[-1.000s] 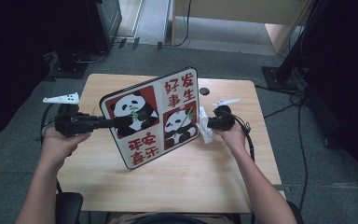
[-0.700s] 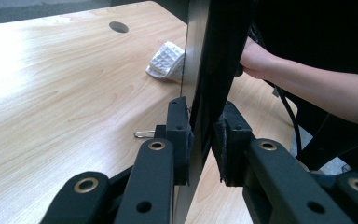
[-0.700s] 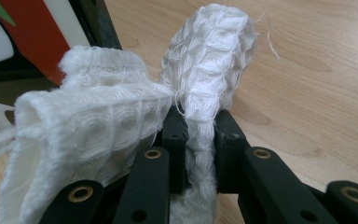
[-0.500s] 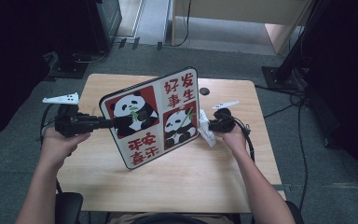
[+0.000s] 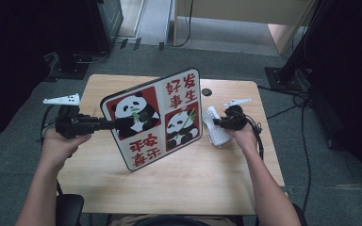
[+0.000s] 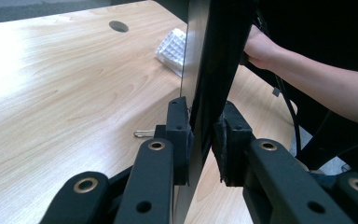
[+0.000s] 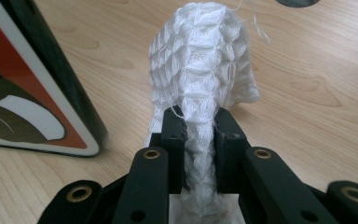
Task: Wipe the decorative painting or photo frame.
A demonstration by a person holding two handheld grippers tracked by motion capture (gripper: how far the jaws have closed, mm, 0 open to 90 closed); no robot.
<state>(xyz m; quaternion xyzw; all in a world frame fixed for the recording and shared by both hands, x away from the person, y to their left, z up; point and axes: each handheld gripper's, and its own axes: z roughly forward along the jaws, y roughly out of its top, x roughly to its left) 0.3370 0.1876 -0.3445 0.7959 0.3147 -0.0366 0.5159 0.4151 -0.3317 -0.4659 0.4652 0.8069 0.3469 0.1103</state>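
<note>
From above, the panda board (image 5: 154,120) stands tilted on the wooden table (image 5: 207,183), its lower edge resting near the table's middle and its picture side facing the person. The left gripper (image 5: 104,124) comes in from the board's left and is clamped on its left edge. Just off the board's right edge, the right gripper (image 5: 215,123) holds a white cloth (image 5: 213,130), which hangs down to the tabletop. A dark round hole (image 5: 207,92) sits in the table beyond the board's upper right corner.

In the left gripper view, the left gripper (image 6: 201,135) has its two black jaws pressed against either face of the board (image 6: 209,60), seen edge-on. The cloth (image 6: 172,49) lies past the board, with the person's other hand (image 6: 261,46) beside it.

In the right gripper view, the right gripper (image 7: 199,128) pinches a fold of the waffle-weave cloth (image 7: 200,65), which bunches up above the jaws. The board (image 7: 32,88) stands just left of the cloth, apart from it.
</note>
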